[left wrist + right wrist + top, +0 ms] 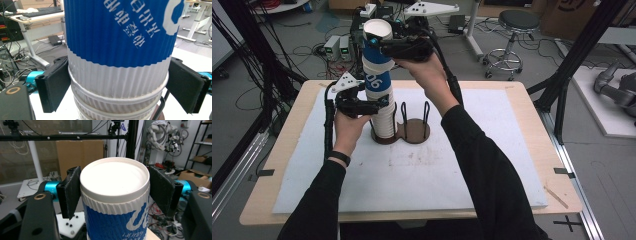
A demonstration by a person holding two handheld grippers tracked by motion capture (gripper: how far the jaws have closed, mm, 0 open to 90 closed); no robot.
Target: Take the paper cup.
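A tall stack of upside-down ribbed paper cups [383, 120] stands on the left seat of a dark brown two-seat holder [414, 132] with upright wire loops. The uppermost cup [376, 55] is blue and white with print. My right gripper [382, 42] is shut on that top cup [113, 178] near its flat white base, one jaw on each side. My left gripper [373, 106] is shut on the white cups [117, 82] lower in the stack, just under the blue band [120, 30]. The holder's right seat is bare.
The holder sits on a white mat [462, 175] over a wooden table [537, 100]. Black frame posts [572, 65] rise at the right and left table edges. A stool [517, 25], power boxes and cables lie on the floor beyond.
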